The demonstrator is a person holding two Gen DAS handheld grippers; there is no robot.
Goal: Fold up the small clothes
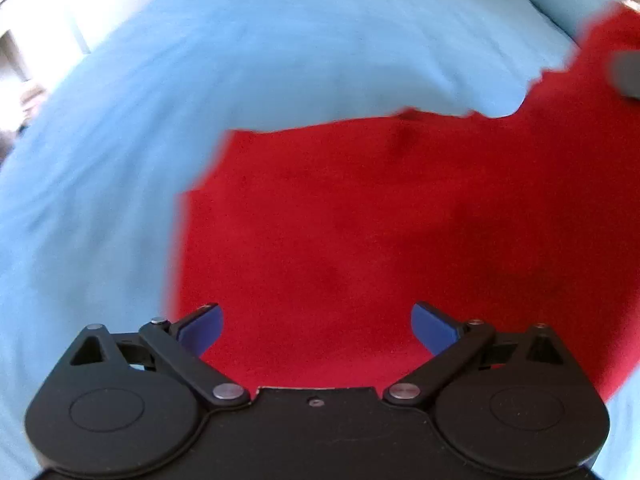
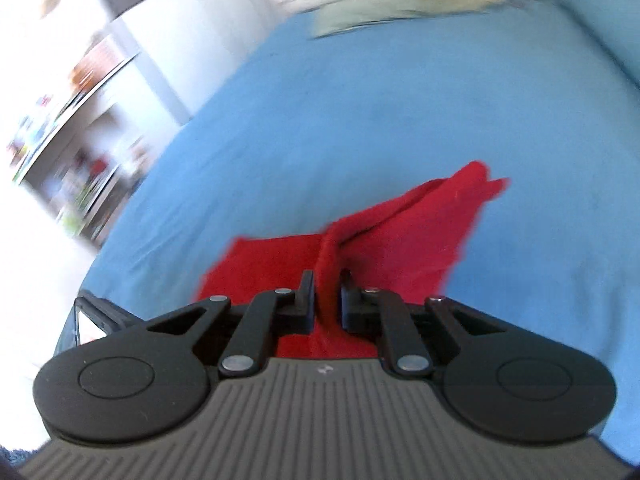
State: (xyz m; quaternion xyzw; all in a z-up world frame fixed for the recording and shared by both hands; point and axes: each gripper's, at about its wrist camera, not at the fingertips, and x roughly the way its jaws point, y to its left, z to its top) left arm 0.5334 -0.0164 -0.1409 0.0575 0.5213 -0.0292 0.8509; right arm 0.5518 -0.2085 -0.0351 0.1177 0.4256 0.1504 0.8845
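Left gripper poised above the red garment, jaws spread wide and empty, cloth spanning the gap between them. Right gripper angled low over the blue bedsheet, jaws clamped on a raised fold of the red garment, which trails ahead of them.
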